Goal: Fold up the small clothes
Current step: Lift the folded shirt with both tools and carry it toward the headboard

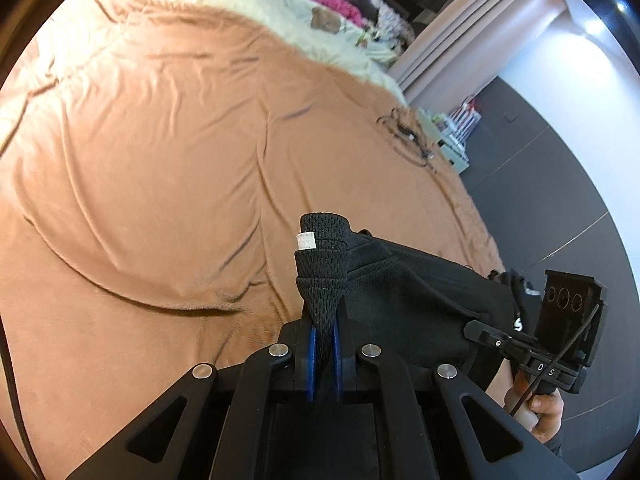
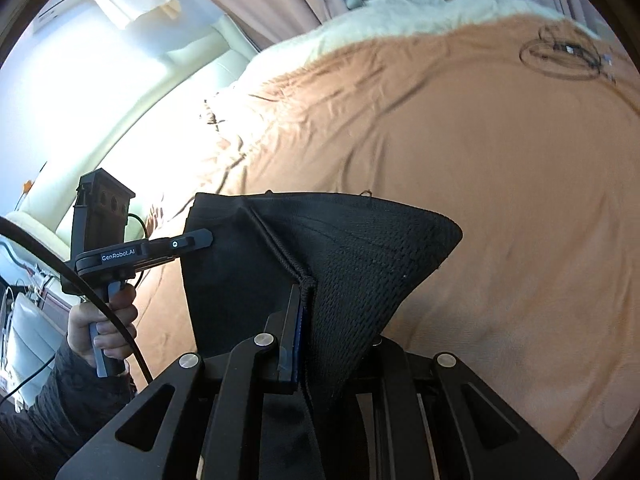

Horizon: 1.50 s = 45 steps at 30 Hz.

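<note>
A small black mesh garment [image 1: 400, 288] hangs stretched between both grippers above a brown bedspread [image 1: 160, 140]. My left gripper [image 1: 325, 312] is shut on its ribbed elastic band, which bears a small white tag [image 1: 306, 240]. My right gripper [image 2: 306, 300] is shut on a corded seam of the same garment [image 2: 360, 256]; the mesh drapes over the right finger and hides it. Each view shows the other hand-held gripper off to the side, the right one in the left wrist view [image 1: 496, 340] and the left one in the right wrist view [image 2: 196, 242].
A coiled black cable [image 1: 408, 140] lies on the bedspread near its far edge, and it shows in the right wrist view too [image 2: 560, 56]. A white fluffy blanket [image 1: 280, 4] with toys and pink clothes lies beyond. A cream sofa [image 2: 188, 76] stands beside the bed.
</note>
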Tool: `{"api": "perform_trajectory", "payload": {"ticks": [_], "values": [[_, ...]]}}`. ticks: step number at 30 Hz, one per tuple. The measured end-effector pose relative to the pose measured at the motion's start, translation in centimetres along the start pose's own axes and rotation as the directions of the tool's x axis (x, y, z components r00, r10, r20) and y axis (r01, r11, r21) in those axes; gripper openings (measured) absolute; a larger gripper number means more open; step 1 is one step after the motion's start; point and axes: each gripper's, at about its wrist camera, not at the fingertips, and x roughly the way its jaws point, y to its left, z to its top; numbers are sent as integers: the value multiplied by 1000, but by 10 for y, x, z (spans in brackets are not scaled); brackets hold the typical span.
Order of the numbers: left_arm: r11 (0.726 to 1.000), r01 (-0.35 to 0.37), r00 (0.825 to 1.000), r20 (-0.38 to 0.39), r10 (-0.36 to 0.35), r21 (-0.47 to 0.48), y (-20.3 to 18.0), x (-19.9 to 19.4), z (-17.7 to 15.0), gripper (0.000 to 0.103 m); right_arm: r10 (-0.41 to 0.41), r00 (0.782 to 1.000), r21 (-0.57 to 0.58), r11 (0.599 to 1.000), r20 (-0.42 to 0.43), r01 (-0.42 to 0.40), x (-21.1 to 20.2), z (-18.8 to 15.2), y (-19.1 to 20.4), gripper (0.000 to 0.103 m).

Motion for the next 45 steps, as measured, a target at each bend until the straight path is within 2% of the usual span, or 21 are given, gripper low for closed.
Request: {"api": "perform_trajectory", "payload": {"ticks": [8,13,19,26,32,38,45], "values": [[999,28,994,109,-30,21,-16,-68,1,6,0,998,-96,995,64,6,-58,-6,57,9],[999,28,981,190,-32,27,-17,-123,1,6,20,995,-169,986,101,-3,-87,-16,100,9],[1000,3,964,268,-7,16,-5,-183,-4,6,49,992,-237,971,120,-20,-100,-31,146,9],[998,-59,936,347,58,-8,26,-254,-20,5,102,988,-283,957,112,-67,-77,-34,184,9],[994,-100,907,405,112,-51,65,-316,-35,5,133,986,-354,931,97,-90,-48,-37,233,9],[984,-148,873,454,177,-98,101,-366,-45,5,159,984,-407,906,82,-113,-13,-38,278,9],[965,-206,824,503,260,-162,144,-434,-67,5,215,976,-466,867,38,-173,41,-28,331,9]]}}
